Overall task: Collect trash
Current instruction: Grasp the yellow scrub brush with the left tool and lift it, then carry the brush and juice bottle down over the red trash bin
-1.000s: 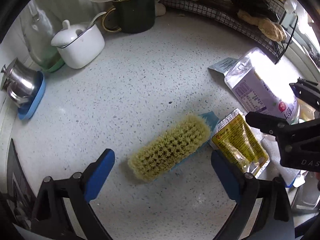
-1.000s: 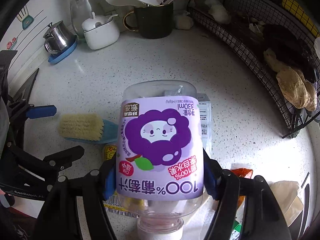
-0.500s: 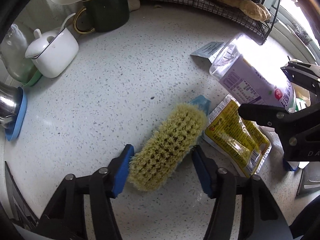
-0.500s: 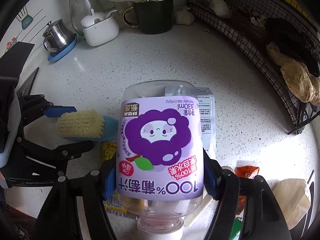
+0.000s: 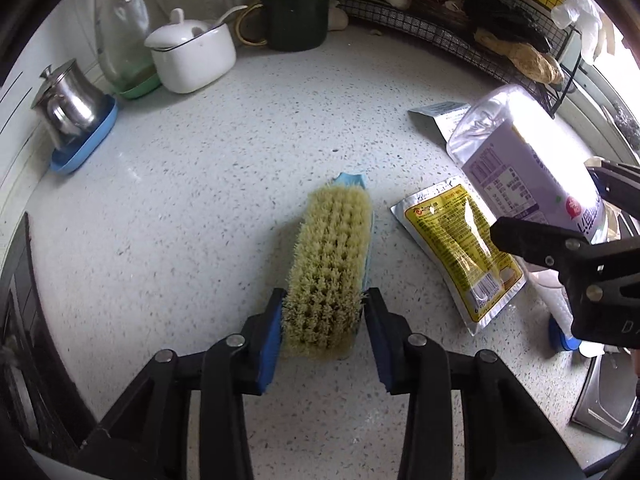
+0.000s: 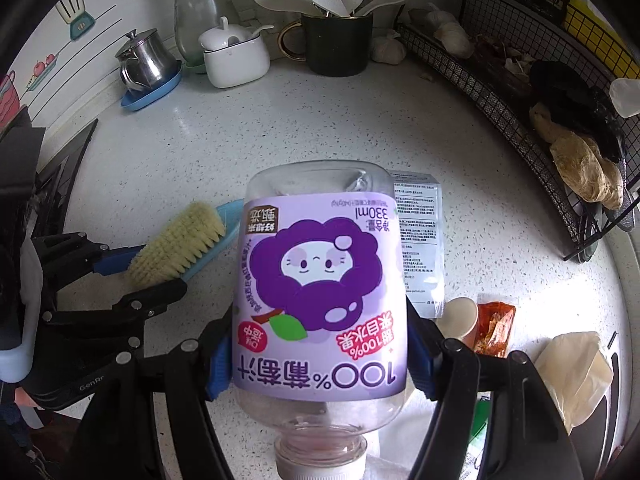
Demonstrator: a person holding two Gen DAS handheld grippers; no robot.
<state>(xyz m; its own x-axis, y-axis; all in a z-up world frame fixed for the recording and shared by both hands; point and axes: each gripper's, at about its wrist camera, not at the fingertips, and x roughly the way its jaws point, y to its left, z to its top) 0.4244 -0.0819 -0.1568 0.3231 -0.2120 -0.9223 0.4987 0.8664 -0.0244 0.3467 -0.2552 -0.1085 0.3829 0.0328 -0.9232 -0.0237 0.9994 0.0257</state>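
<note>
A yellow-bristled scrub brush (image 5: pixel 328 264) with a light blue back lies bristles-up on the speckled counter (image 5: pixel 200 220). My left gripper (image 5: pixel 322 308) straddles its near end; its jaws are closing, and both blue pads touch the brush's sides. The right wrist view shows the same brush (image 6: pixel 180 244) and left gripper (image 6: pixel 148 276) at the left. My right gripper (image 6: pixel 320 360) is shut on an empty purple-labelled grape juice bottle (image 6: pixel 320 280), held cap toward the camera above the counter. A yellow sachet (image 5: pixel 460 248), a white packet (image 6: pixel 420 240) and an orange sachet (image 6: pixel 494 328) lie flat nearby.
At the back stand a white lidded bowl (image 5: pixel 192 60), a dark mug of utensils (image 5: pixel 294 16), a glass bottle (image 5: pixel 120 24) and a steel pot (image 5: pixel 68 100) on a blue tray. A black wire rack (image 5: pixel 460 28) runs along the right. Crumpled paper (image 6: pixel 572 372) lies at the near right.
My left gripper moved over the brush and its jaws narrowed from wide apart to touching it. The brush turned from slanted to lengthwise between them. The right gripper kept still with the bottle.
</note>
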